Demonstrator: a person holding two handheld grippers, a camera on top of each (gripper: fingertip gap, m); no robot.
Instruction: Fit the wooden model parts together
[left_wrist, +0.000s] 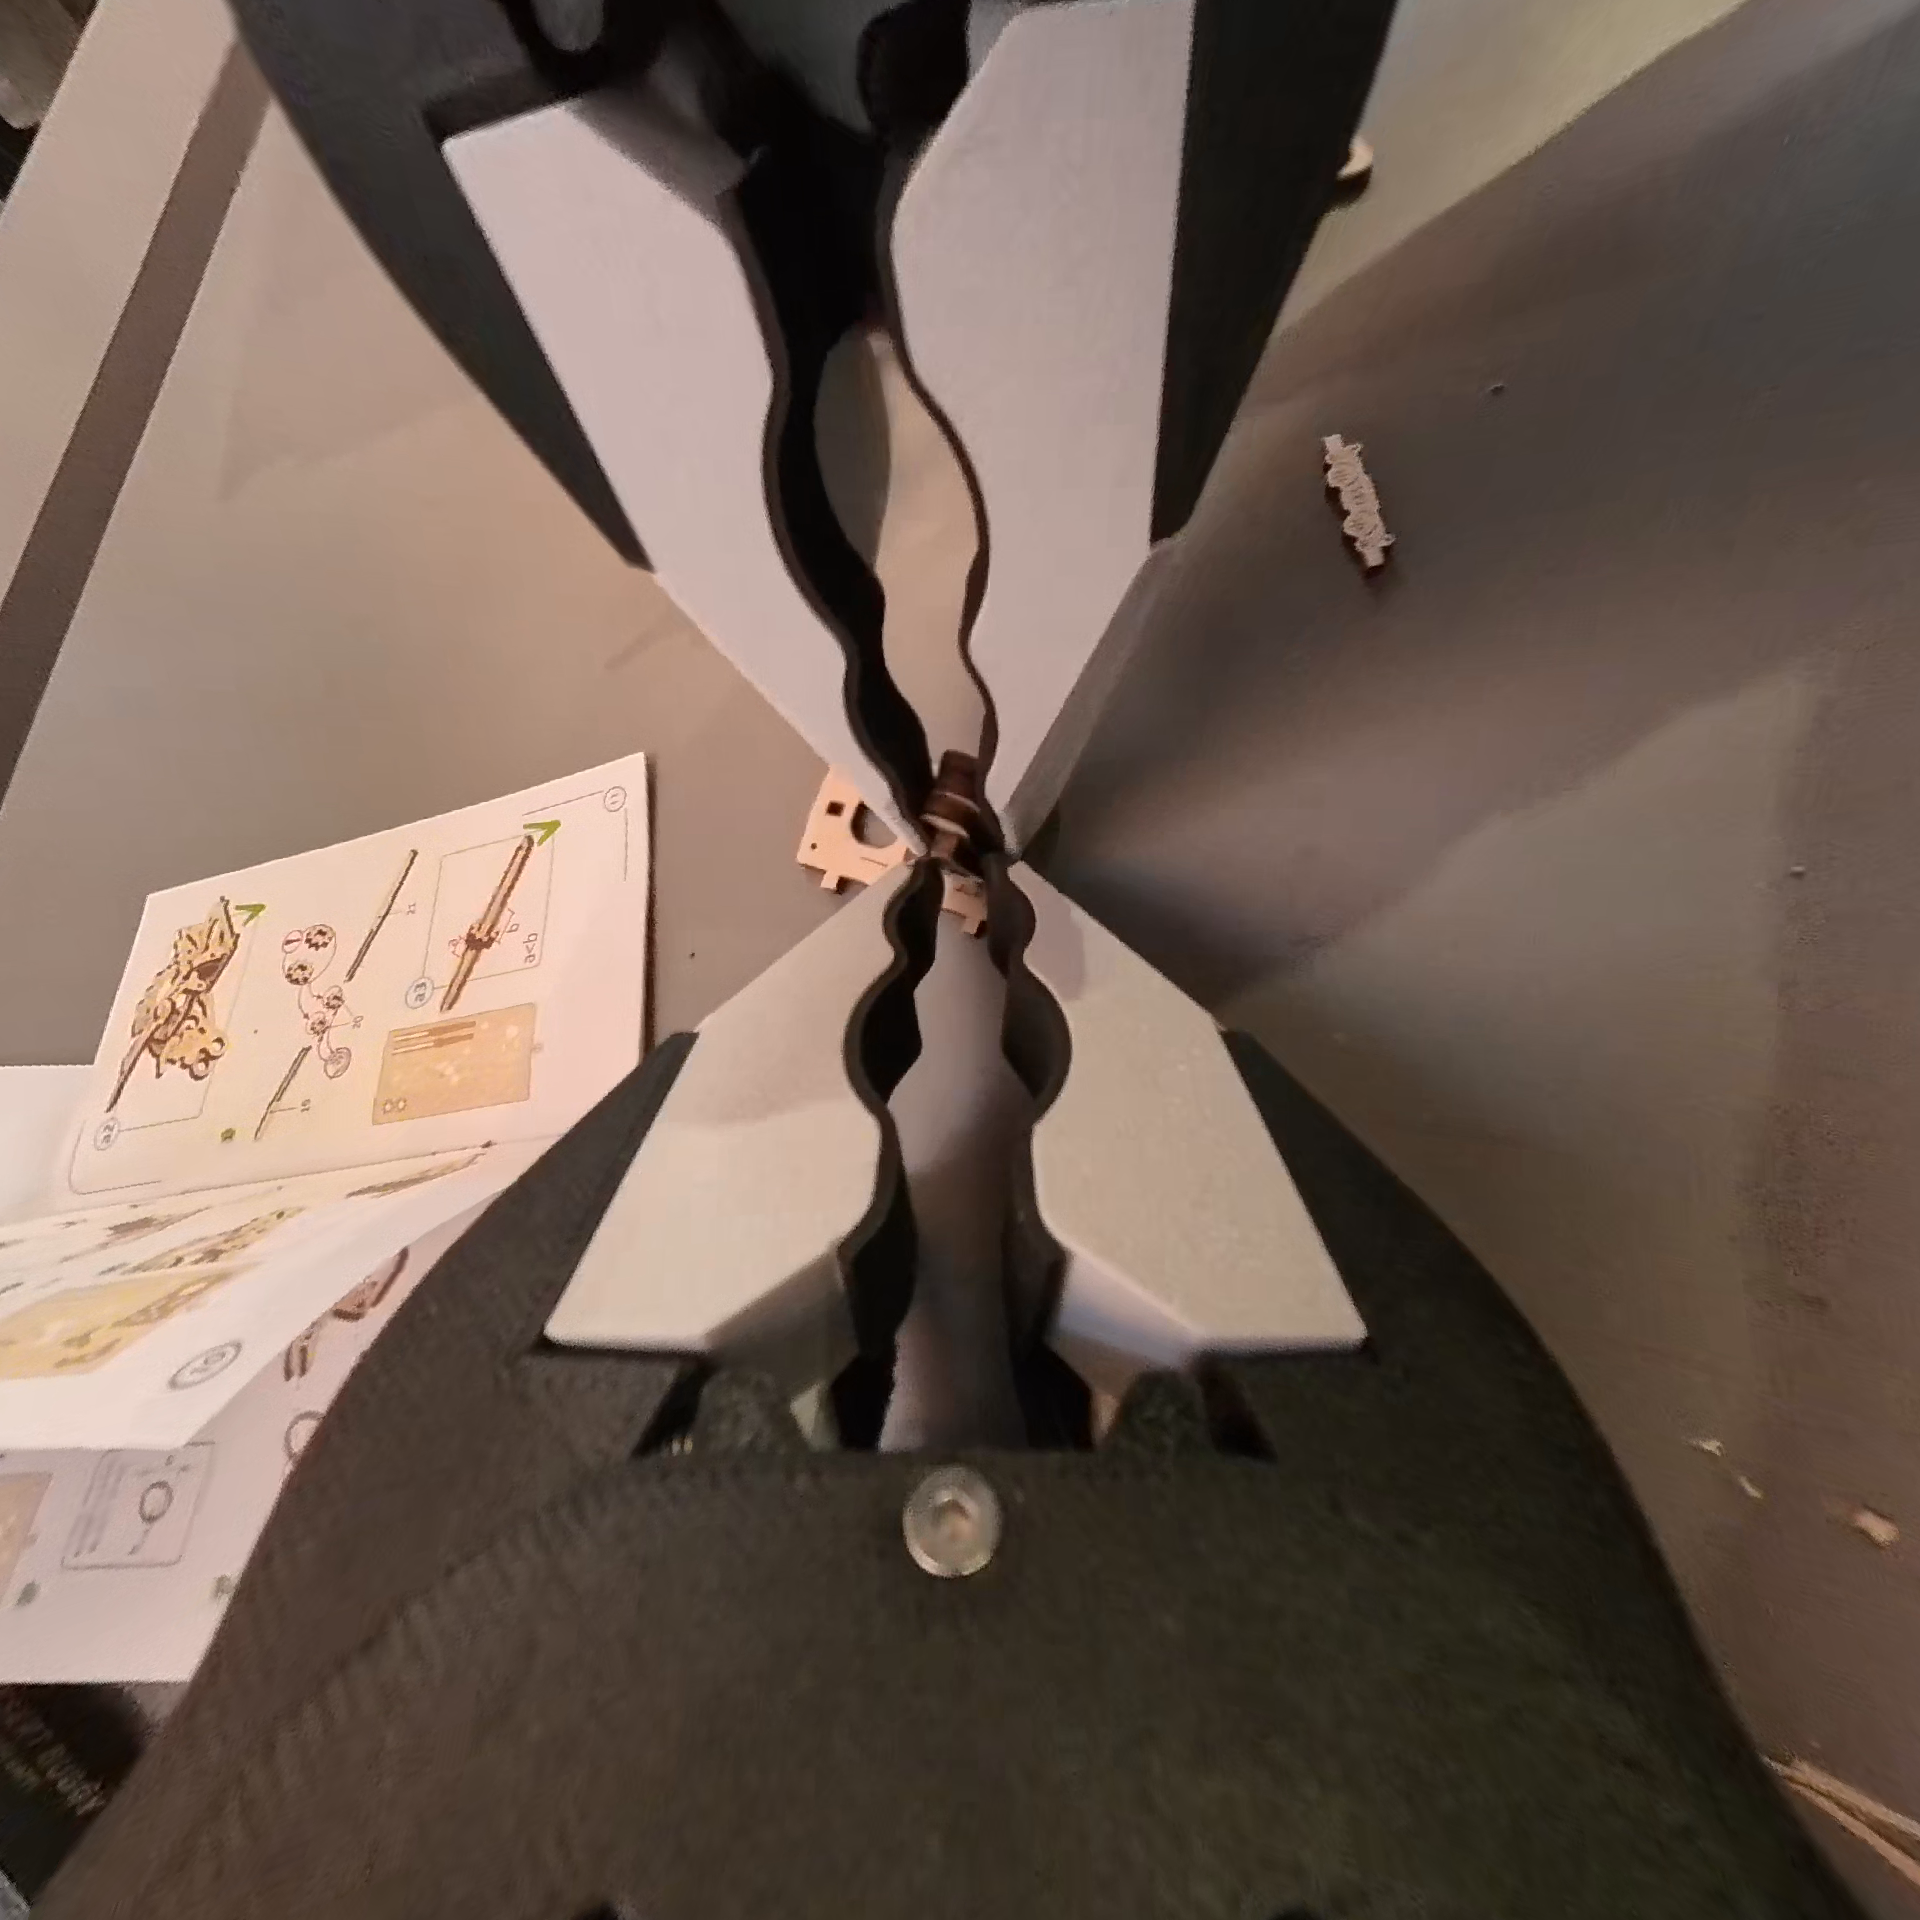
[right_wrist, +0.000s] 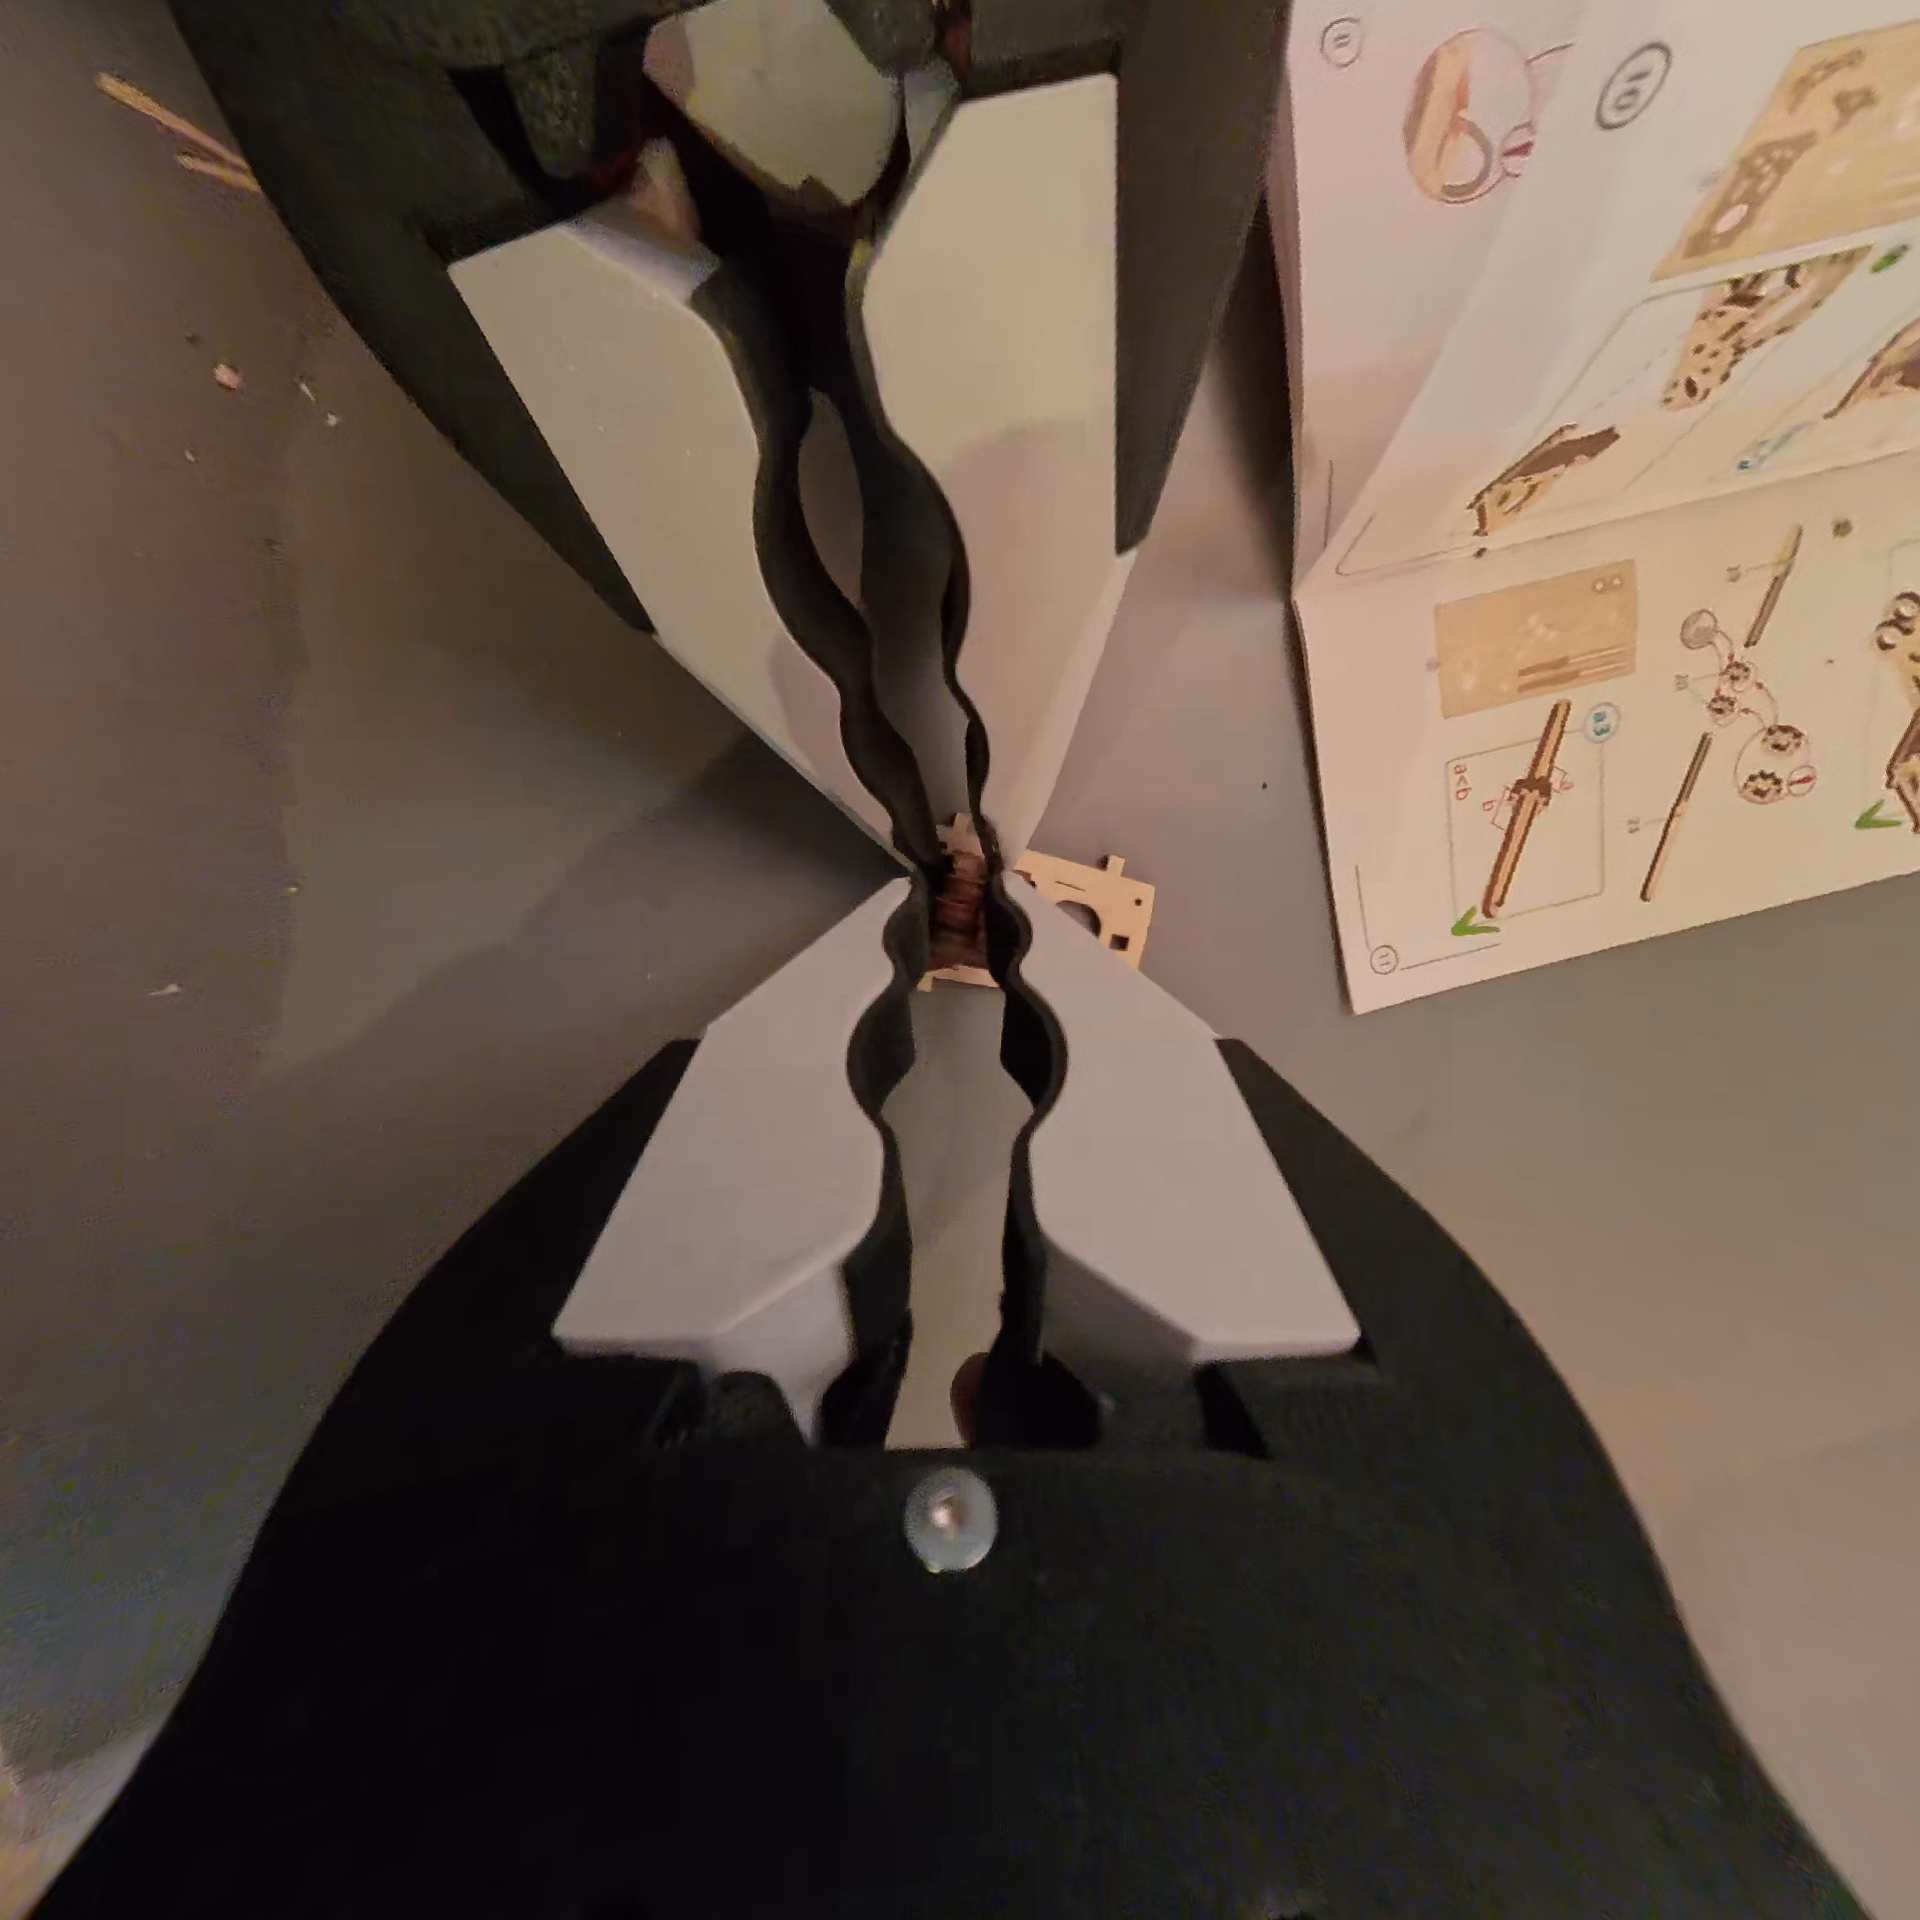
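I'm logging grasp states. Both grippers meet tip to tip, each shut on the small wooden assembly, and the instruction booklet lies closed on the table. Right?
Not quite: the instruction booklet lies open, as the right wrist view shows. The left gripper and right gripper do meet tip to tip, shut on the small wooden assembly.

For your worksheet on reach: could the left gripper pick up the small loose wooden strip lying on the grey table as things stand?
Probably not yet: the left gripper is shut on the wooden model parts, tip to tip with the right gripper; the strip lies unobstructed.

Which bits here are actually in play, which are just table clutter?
In play:
- left gripper and right gripper, tip to tip, both shut on the small stacked wooden part
- flat pale wooden cut-out plate right behind them

Lying about:
- open printed instruction booklet
- small dark toothed wooden strip
- wood crumbs
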